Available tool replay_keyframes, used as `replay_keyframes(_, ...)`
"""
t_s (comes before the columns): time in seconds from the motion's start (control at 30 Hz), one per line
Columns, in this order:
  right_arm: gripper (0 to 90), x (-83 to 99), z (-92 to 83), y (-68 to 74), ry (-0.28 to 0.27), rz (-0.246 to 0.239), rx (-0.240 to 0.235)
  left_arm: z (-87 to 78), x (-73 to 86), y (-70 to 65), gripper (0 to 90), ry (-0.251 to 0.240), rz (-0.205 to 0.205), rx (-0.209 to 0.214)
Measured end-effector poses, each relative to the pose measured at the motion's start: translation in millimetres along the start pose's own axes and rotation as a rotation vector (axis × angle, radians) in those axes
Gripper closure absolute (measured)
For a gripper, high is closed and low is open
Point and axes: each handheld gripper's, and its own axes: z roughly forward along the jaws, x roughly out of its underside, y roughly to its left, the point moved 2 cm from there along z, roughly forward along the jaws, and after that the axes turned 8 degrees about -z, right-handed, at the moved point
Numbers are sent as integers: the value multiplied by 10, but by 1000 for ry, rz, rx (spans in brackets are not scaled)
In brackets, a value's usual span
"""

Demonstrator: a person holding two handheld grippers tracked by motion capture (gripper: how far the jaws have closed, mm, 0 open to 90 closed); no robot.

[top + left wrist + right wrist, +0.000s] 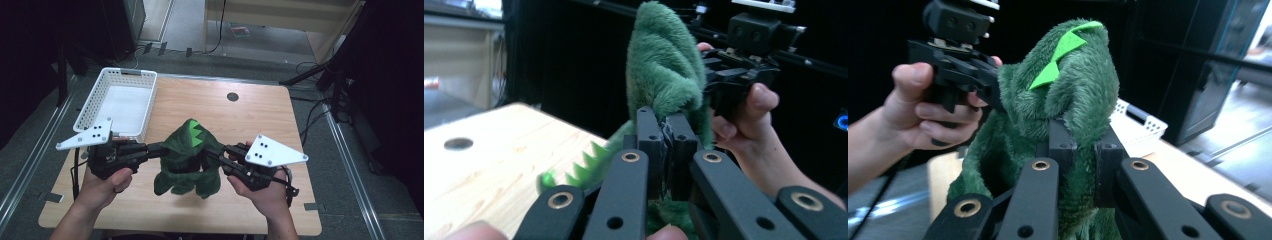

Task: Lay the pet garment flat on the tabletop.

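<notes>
Green plush toy [187, 157], both jaws clamped — above table [240, 120]

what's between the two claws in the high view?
The green plush, pinched from either side by the left claw and the right claw; nothing else, per the high view.

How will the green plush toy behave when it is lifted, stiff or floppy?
Probably floppy: the green plush toy sags between the left claw and right claw, its lower parts dangling. It seems light, since small pinches carry it. The fuzzy fabric likely resists slipping.
</notes>
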Motion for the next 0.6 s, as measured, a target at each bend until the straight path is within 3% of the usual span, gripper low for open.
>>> replay_keyframes(0.07,830,49,41,-120,33,45,1,89,22,183,878,44,-33,-87)
replay_keyframes(0.13,829,276,205,-359,110,123,9,247,126,515,876,103,-100,-178)
replay_keyframes(0.23,834,878,597,-768,248,274,38,562,401,1078,879,191,-202,-317)
replay_keyframes(0.27,836,1327,858,-969,350,342,81,666,505,1249,880,208,-232,-360)
replay_keyframes(0.3,836,1327,858,-969,350,342,81,766,608,1406,880,244,-248,-419)
replay_keyframes(0.37,836,1695,1044,-1103,429,376,136,928,770,1646,881,267,-288,-499)
replay_keyframes(0.43,834,1936,1158,-1190,460,406,166,1050,860,1782,881,270,-294,-563)
replay_keyframes(0.47,834,2015,1198,-1217,475,407,187,1104,886,1821,881,275,-277,-595)
replay_keyframes(0.57,811,2134,1287,-1273,509,390,232,1250,936,1920,881,307,-235,-678)
replay_keyframes(0.6,749,2176,1331,-1312,546,370,262,1286,949,1960,880,323,-222,-700)
